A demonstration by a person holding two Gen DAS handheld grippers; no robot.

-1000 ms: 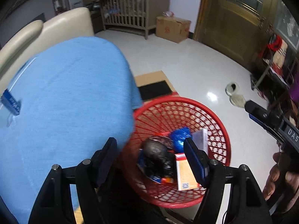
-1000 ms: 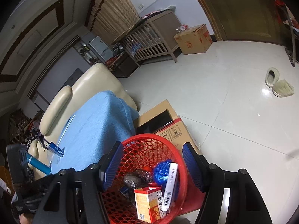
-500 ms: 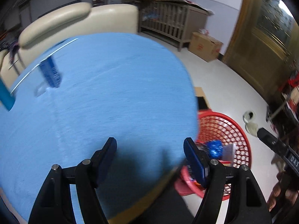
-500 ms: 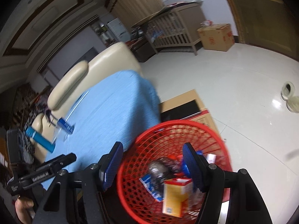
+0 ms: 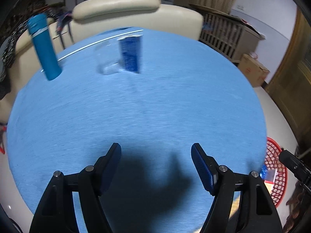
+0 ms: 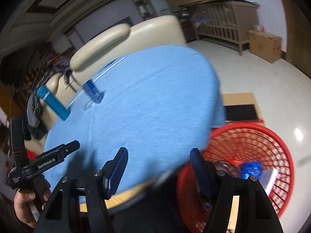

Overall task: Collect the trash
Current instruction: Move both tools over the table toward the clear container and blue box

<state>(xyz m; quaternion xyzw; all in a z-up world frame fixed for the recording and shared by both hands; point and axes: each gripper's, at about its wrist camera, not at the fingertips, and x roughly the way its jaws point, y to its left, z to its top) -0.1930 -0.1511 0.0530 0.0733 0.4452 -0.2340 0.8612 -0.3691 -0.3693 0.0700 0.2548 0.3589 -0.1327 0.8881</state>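
A red mesh basket [image 6: 272, 147] stands on the floor beside the table, with a blue wrapper [image 6: 252, 168] and other trash in it; its rim also shows in the left wrist view [image 5: 272, 145]. My left gripper [image 5: 156, 165] is open and empty over the near part of the blue-clothed round table [image 5: 155, 106]. My right gripper [image 6: 158, 167] is open and empty over the table edge, next to the basket. On the far side of the table stand a blue cylinder bottle [image 5: 43, 46], a dark blue carton [image 5: 129, 52] and a clear glass [image 5: 106, 58].
A cream sofa [image 5: 136, 11] sits behind the table. A wooden crib [image 6: 219, 19] and a cardboard box [image 6: 264, 44] are across the white floor. A flat cardboard box [image 6: 241, 106] lies beside the basket.
Both grippers have swung left from above the basket to over the table. The bottle, carton and glass have come into closer view. Both stay open and empty.
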